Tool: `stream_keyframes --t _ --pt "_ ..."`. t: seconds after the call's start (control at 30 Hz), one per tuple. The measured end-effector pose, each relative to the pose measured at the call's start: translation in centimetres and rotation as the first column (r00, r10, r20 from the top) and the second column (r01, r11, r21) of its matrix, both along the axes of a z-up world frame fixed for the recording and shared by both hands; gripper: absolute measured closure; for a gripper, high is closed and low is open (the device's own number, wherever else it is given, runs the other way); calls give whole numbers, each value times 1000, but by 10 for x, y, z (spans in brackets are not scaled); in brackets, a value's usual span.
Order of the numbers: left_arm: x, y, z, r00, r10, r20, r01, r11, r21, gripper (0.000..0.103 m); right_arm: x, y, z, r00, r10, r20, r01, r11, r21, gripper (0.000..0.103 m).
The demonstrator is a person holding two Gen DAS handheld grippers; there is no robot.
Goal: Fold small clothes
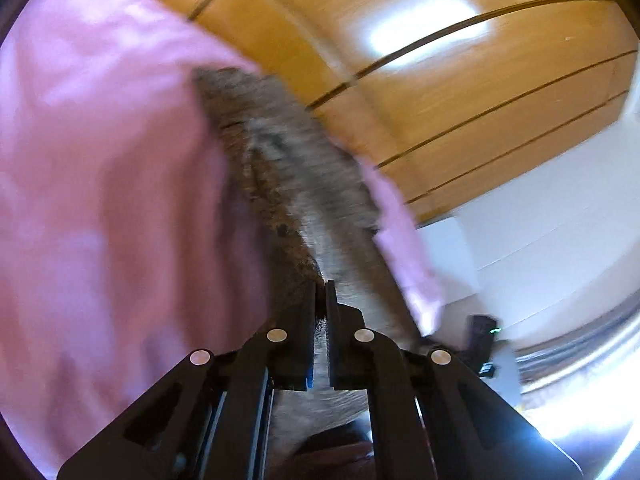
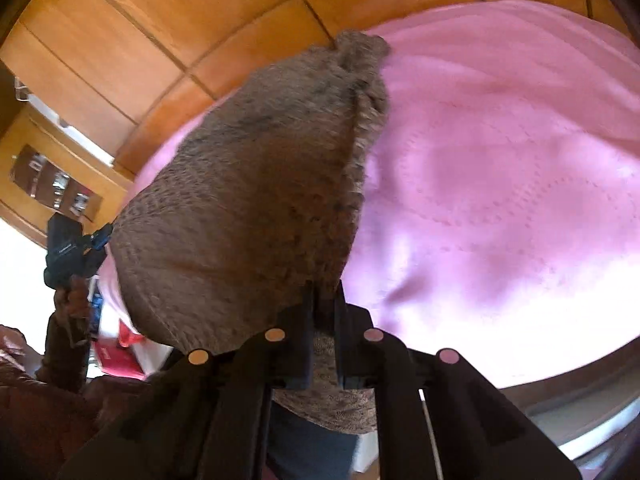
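A small pink garment (image 1: 100, 184) with a grey-brown knitted part (image 1: 280, 152) hangs in the air between both grippers. My left gripper (image 1: 321, 292) is shut on the knitted edge, and the pink cloth drapes to its left. My right gripper (image 2: 323, 292) is shut on the knitted part (image 2: 248, 200), with the pink cloth (image 2: 500, 184) spread to its right. In the right wrist view the left gripper (image 2: 68, 248) shows at far left in the person's hand. Both views are blurred.
Orange wooden panels (image 1: 440, 80) fill the background above the garment and also show in the right wrist view (image 2: 160, 20). A white wall (image 1: 552, 216) stands at the right. Red and white items (image 2: 120, 352) lie low at the left.
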State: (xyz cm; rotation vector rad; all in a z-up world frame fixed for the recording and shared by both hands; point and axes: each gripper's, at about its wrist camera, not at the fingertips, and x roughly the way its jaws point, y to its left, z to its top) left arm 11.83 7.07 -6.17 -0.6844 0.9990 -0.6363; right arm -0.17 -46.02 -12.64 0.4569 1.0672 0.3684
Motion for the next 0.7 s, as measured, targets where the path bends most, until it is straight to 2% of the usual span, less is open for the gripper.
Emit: stream_keyframes --t 0.07,0.17,0.2,0.23,0.27,0.33,0.43,0.5,0.57,0.6,0.63,0.67,0.7 --pt "-7 5 -16 999 7 -53 -5 999 53 100 1 2 -10 1000 1 -31 -1 1000 -12 96" --pt "-25 16 -31 994 27 -103 -25 999 29 100 1 2 -18 999 2 -51 -1 1000 11 90" --pt "-33 16 -30 995 16 -98 -13 999 30 99 1 2 -21 998 2 -61 -1 1000 12 79" --pt "-41 15 -28 996 -2 -94 5 999 36 92 1 1 -22 998 4 -68 -3 1000 20 53" --pt "-49 13 -26 996 -23 -91 26 999 40 80 -3 -1 -23 997 6 -73 -4 1000 30 44" --pt "-66 9 -23 995 -66 -76 70 997 43 68 -11 -4 -22 997 6 -80 -4 1000 27 42" --pt "-85 -8 -21 989 -133 -57 139 985 100 68 -22 0 -31 992 39 -117 -36 999 26 41" --pt "-92 -25 -27 982 -181 -49 186 968 166 68 -27 11 -39 986 83 -145 -81 996 21 43" --pt "-91 -39 -37 978 -201 -55 208 943 260 68 -31 22 -48 982 101 -162 -101 995 11 52" --pt "-90 -47 -44 976 -209 -58 217 924 314 68 -33 25 -52 981 100 -167 -100 995 8 63" --pt "-90 -49 -47 975 -214 -54 220 915 337 68 -35 26 -54 982 95 -165 -96 995 5 79" --pt "-90 -52 -48 973 -224 -50 227 909 350 73 -36 25 -53 983 88 -162 -88 996 6 86" --pt "-90 -56 -48 969 -242 -47 243 905 349 85 -39 22 -50 985 80 -151 -79 997 13 97"
